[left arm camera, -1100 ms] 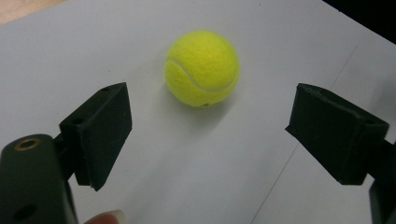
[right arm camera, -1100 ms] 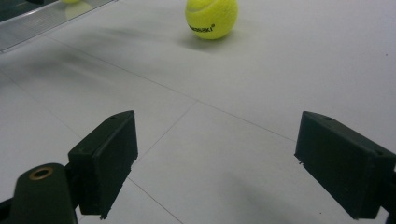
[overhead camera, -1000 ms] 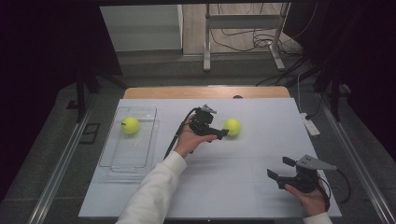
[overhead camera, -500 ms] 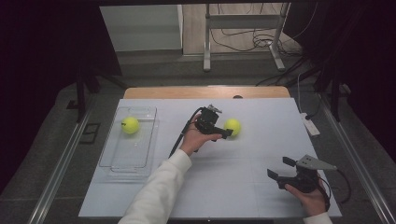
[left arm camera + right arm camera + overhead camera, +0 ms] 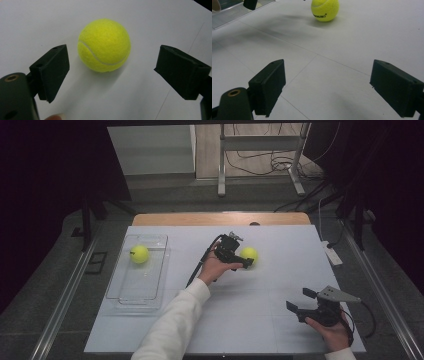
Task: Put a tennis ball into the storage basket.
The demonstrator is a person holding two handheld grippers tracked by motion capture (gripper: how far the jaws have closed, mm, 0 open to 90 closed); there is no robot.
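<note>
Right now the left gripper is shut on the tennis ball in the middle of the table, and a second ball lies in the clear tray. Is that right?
Not quite. The left gripper is open: in the left gripper view its jaws stand wide apart either side of the tennis ball, touching nothing. The second ball does lie in the clear tray, as the high view shows.

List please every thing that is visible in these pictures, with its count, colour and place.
tennis balls: two, yellow-green; one in the tray, one on the table before the left tongs
tray: one, clear plastic, left part of the table
table: one, white top
metal stand: one, grey, on the floor behind the table
left tongs: one, black, open, at the table's middle
right tongs: one, black, open, near right corner
hands: two, one at the left tongs, one at the right
</note>
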